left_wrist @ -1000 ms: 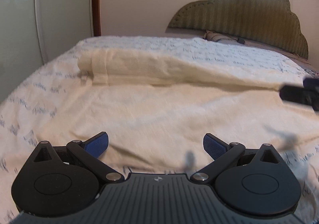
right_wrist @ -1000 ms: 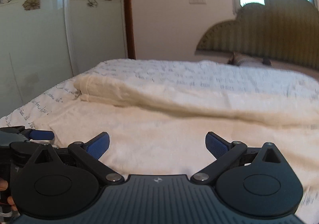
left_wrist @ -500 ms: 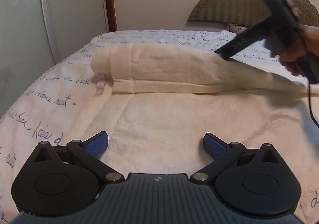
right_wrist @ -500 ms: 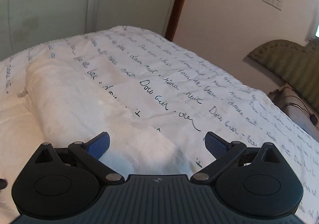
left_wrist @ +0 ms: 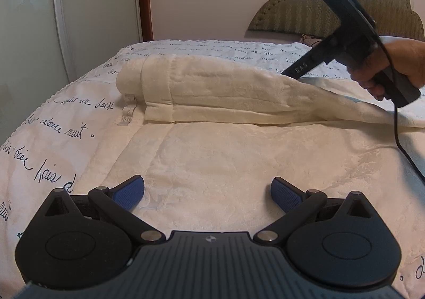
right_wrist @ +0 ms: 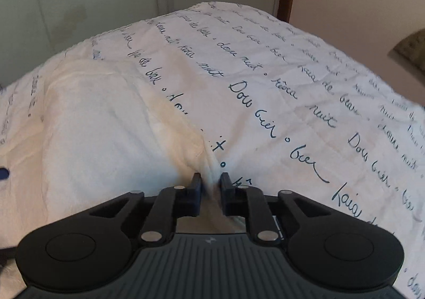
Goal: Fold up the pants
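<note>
Cream fleece pants [left_wrist: 212, 155] lie spread on the bed, with the far leg [left_wrist: 217, 94] folded over and its hem at the left. My left gripper [left_wrist: 208, 191] is open and empty, low over the near part of the pants. My right gripper [right_wrist: 210, 183] is shut on the far edge of the pants [right_wrist: 106, 134], pinching a ridge of cloth. It also shows in the left wrist view [left_wrist: 348, 33], held by a hand at the right, its tip at the far edge of the folded leg.
The bed has a white cover with blue handwriting print [right_wrist: 292, 91]. A padded headboard [left_wrist: 385, 12] stands at the far right, a wardrobe door [left_wrist: 32, 33] at the left. A black cable [left_wrist: 398, 139] hangs from the right gripper over the pants.
My right gripper has gone from open to shut on the far edge of the pants. My left gripper has stayed open and moved little since half a second ago.
</note>
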The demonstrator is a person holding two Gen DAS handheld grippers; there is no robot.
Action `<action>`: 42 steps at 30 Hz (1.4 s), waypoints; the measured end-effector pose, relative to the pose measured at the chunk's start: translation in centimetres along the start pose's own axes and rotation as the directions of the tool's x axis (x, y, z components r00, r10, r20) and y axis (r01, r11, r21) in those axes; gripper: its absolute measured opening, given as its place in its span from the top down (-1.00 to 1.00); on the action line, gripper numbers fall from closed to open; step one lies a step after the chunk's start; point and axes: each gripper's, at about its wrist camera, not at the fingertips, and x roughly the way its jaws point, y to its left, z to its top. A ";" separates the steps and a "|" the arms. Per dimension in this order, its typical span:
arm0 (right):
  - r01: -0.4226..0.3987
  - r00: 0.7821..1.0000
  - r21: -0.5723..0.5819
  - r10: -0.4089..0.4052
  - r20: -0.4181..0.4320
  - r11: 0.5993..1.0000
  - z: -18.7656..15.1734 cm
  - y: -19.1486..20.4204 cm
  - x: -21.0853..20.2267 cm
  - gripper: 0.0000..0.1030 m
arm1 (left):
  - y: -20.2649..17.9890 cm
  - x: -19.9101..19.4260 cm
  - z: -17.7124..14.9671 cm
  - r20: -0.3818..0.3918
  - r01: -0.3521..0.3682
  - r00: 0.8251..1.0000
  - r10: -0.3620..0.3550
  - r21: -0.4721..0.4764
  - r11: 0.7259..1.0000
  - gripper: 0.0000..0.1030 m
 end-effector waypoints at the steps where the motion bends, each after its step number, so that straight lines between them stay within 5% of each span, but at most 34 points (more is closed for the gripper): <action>1: 0.045 0.999 -0.041 -0.045 0.011 0.998 -0.2 0.9 -0.5 0.83 | 0.2 -0.2 0.1 0.006 0.004 1.000 -0.004 -0.009 1.000 -0.99; 3: 0.244 0.970 -0.210 -0.233 0.073 0.947 -0.3 3.9 -1.5 0.83 | 0.8 -0.7 0.3 0.028 0.013 1.000 -0.012 -0.047 0.999 -0.96; 5: 0.487 0.873 -0.386 -0.441 0.207 0.783 -0.8 7.3 -2.4 0.83 | 1.8 -1.6 0.8 0.062 -0.004 0.998 0.010 -0.096 0.995 -0.96; 8: 0.675 0.738 -0.456 -0.541 0.403 0.580 -1.8 11.2 -5.1 0.83 | 3.6 -3.5 1.7 0.115 -0.021 0.993 0.041 -0.168 0.986 -0.99; 12: 0.718 0.696 -0.507 -0.488 0.526 0.477 -5.7 16.8 -9.3 0.83 | 6.8 -5.1 3.0 0.128 0.071 0.991 -0.037 -0.272 0.960 -0.99; 15: 0.688 0.726 -0.559 -0.441 0.527 0.463 -10.0 21.1 -11.9 0.83 | 9.6 -6.1 3.2 0.157 0.194 0.978 -0.141 -0.405 0.894 -0.99; 18: 0.628 0.778 -0.625 -0.405 0.481 0.463 -13.8 24.4 -12.7 0.83 | 11.9 -6.8 2.4 0.206 0.303 0.952 -0.226 -0.535 0.789 -1.00; 20: 0.582 0.811 -0.674 -0.389 0.437 0.456 -15.8 26.0 -11.7 0.84 | 13.0 -6.7 1.8 0.215 0.328 0.945 -0.248 -0.600 0.729 -1.00; 22: 0.534 0.843 -0.690 -0.372 0.388 0.489 -17.3 26.9 -10.9 0.84 | 13.3 -6.3 1.5 0.180 0.296 0.955 -0.235 -0.635 0.714 -0.99; 25: 0.521 0.853 -0.659 -0.366 0.372 0.543 -17.7 27.0 -10.3 0.84 | 13.1 -5.0 1.4 0.120 0.258 0.964 -0.237 -0.636 0.727 -0.83; 27: 0.508 0.861 -0.600 -0.356 0.362 0.618 -16.7 26.6 -10.7 0.84 | 12.6 -4.7 1.4 0.088 0.236 0.968 -0.234 -0.629 0.741 -0.22; 29: 0.493 0.868 -0.552 -0.343 0.358 0.673 -16.4 27.2 -11.6 0.84 | 12.5 -4.8 1.4 0.078 0.201 0.978 -0.195 -0.611 0.765 -0.05; 31: 0.483 0.873 -0.537 -0.330 0.359 0.692 -16.0 28.1 -12.3 0.84 | 11.9 -5.6 1.4 0.071 0.106 0.994 -0.080 -0.555 0.825 -0.05; 34: 0.414 0.909 -0.530 -0.304 0.285 0.740 -16.2 28.9 -11.7 0.76 | 10.2 -6.5 2.2 0.079 -0.018 0.995 0.061 -0.466 0.884 -0.10; 37: 0.459 0.888 -0.532 -0.344 0.307 0.711 -17.0 29.6 -11.6 0.71 | 7.6 -7.8 2.9 0.111 -0.048 0.989 0.095 -0.368 0.929 -0.43; 39: 0.419 0.906 -0.553 -0.287 0.312 0.721 -17.6 29.5 -14.2 0.41 | 5.6 -8.8 3.3 0.154 -0.035 0.985 0.082 -0.287 0.957 -0.70; 41: 0.392 0.909 -0.456 -0.263 0.323 0.799 -17.8 27.4 -17.6 -0.26 | 3.0 -9.2 3.5 0.177 -0.016 0.983 0.050 -0.188 0.982 -0.77; 42: 0.408 0.898 -0.377 -0.292 0.330 0.831 -17.9 25.7 -19.1 -0.36 | 1.7 -9.4 3.6 0.185 0.011 0.983 0.014 -0.133 0.991 -0.78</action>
